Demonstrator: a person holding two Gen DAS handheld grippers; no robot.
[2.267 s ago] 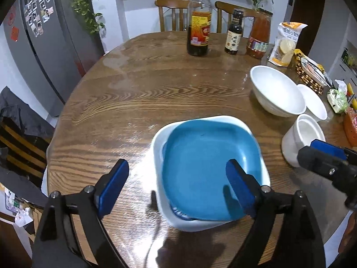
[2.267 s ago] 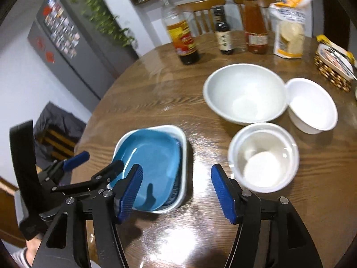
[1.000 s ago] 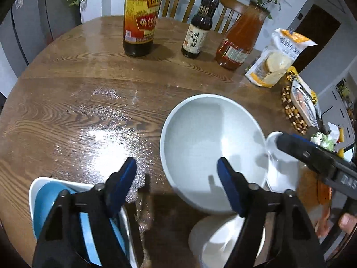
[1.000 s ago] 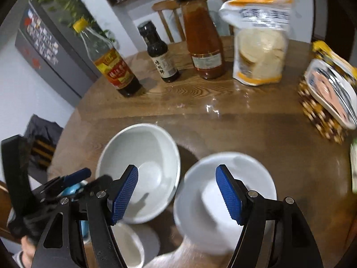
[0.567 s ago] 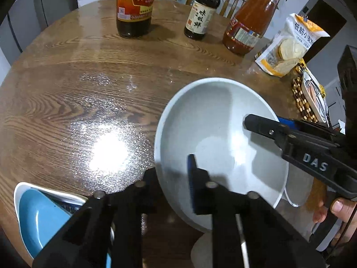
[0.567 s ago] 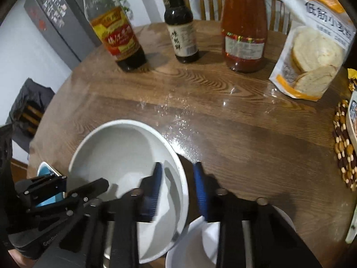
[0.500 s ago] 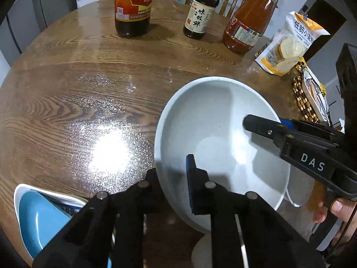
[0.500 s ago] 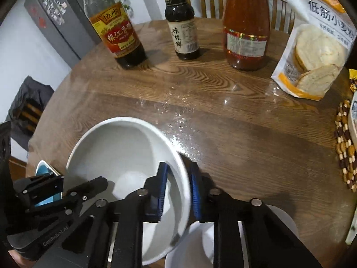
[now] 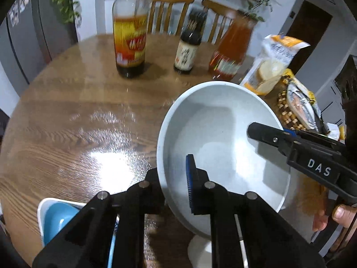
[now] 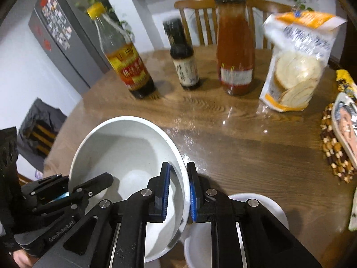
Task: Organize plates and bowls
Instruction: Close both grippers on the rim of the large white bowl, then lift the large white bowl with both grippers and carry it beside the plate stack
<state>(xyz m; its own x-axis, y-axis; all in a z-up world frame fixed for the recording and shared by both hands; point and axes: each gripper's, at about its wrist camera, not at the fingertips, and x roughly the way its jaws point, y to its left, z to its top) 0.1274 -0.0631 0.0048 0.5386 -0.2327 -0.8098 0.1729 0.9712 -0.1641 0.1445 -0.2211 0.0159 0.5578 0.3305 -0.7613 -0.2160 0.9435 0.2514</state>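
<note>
1. From the left wrist view, the left gripper [image 9: 171, 176] pinches the near left rim of the large pale grey round bowl [image 9: 223, 138], one finger inside and one outside. The bowl seems tilted and raised above the round wooden table [image 9: 78, 116].

2. From the right wrist view, the right gripper [image 10: 178, 192] clamps the bowl's right rim in the same way. I judge the lifting step is in hand; next, both grippers must move together toward a stacking place, perhaps the smaller white bowl [image 10: 265, 207] beneath.
</note>
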